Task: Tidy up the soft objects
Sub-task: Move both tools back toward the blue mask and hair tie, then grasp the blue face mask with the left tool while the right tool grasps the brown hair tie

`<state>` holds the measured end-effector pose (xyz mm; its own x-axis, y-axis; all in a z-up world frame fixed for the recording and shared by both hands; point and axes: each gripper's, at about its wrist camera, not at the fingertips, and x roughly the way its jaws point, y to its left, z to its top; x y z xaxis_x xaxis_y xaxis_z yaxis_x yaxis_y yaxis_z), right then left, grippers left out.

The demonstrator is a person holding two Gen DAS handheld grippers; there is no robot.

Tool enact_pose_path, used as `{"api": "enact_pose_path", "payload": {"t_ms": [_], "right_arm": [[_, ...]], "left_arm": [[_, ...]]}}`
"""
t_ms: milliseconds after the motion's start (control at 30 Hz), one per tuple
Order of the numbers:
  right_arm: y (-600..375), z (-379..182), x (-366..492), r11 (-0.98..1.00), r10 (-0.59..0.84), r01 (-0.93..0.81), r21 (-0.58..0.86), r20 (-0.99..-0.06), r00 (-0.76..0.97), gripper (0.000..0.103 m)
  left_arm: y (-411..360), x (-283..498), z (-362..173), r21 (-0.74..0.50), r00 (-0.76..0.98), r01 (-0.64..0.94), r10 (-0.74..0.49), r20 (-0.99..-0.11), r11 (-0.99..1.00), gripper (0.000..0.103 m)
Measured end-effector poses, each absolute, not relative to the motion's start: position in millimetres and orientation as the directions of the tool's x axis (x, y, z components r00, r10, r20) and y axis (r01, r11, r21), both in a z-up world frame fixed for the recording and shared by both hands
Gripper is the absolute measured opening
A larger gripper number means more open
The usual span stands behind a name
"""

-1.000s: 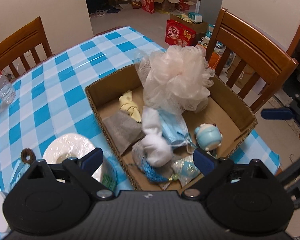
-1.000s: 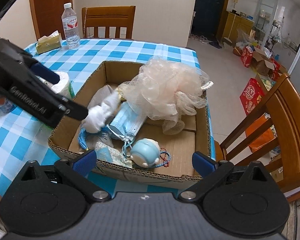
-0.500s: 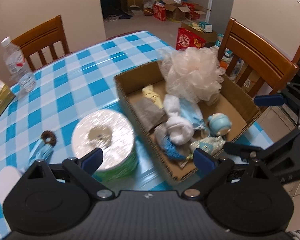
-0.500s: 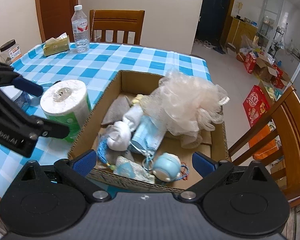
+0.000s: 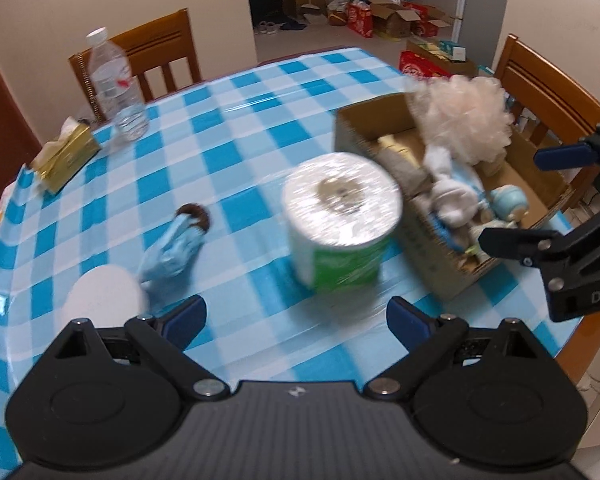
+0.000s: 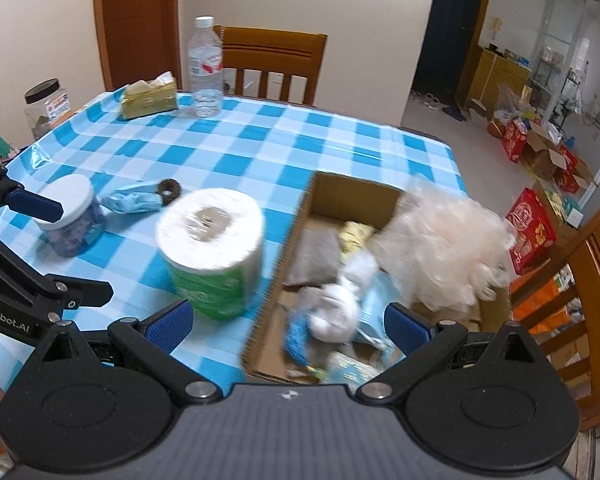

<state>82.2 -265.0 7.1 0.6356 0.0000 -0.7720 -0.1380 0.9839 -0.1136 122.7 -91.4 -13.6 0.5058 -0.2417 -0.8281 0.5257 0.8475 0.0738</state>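
A cardboard box (image 5: 374,128) (image 6: 352,194) on the checked table holds a pale pink mesh pouf (image 5: 460,114) (image 6: 446,246), a white rolled sock (image 5: 448,196) (image 6: 336,312), a grey cloth (image 6: 314,256), a yellow cloth (image 6: 354,236) and a light blue round toy (image 5: 508,202). A wrapped toilet roll (image 5: 340,216) (image 6: 212,246) stands left of the box. A light blue soft item (image 5: 174,250) (image 6: 134,200) lies on the table beside a brown ring (image 5: 194,216) (image 6: 170,188). My left gripper (image 5: 296,318) is open and empty, facing the roll. My right gripper (image 6: 286,322) is open and empty over the box's near-left corner.
A water bottle (image 5: 114,88) (image 6: 206,68), a gold tissue pack (image 5: 66,156) (image 6: 150,96) and a white-lidded jar (image 6: 70,216) stand on the table. A clear jar (image 6: 46,106) is at the far left. Wooden chairs (image 5: 548,92) (image 6: 272,60) surround the table.
Both grippers have pulled back and swung left from over the box. The roll, the blue item and the bottle have come into view. The box contents have not moved.
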Motion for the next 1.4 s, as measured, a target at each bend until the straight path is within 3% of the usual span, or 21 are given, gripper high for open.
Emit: {"api": "enact_pose_path", "payload": {"t_ms": [533,1200,1400], "right_arm": [[-159.4,4.4,104.1,0.988,0.006,-0.125,-0.088,-0.795,0.606,0.103],[-164.1,-0.3,190.6,0.976,0.087,-0.209,-0.062,-0.772,0.630,0.103],[-175.1,-4.4,222.8,0.977,0.105,-0.210,-0.034,-0.784,0.612,0.103]], "left_arm": [[1.8,153.1,-13.3,0.111,0.510,0.553,-0.230,-0.829,0.825,0.096],[-4.8,226.0,-26.5,0.126,0.493,0.550,-0.199,-0.847,0.826,0.095],[-14.7,269.9,-46.2,0.067,0.413,0.579,-0.221,-0.884,0.813,0.082]]}}
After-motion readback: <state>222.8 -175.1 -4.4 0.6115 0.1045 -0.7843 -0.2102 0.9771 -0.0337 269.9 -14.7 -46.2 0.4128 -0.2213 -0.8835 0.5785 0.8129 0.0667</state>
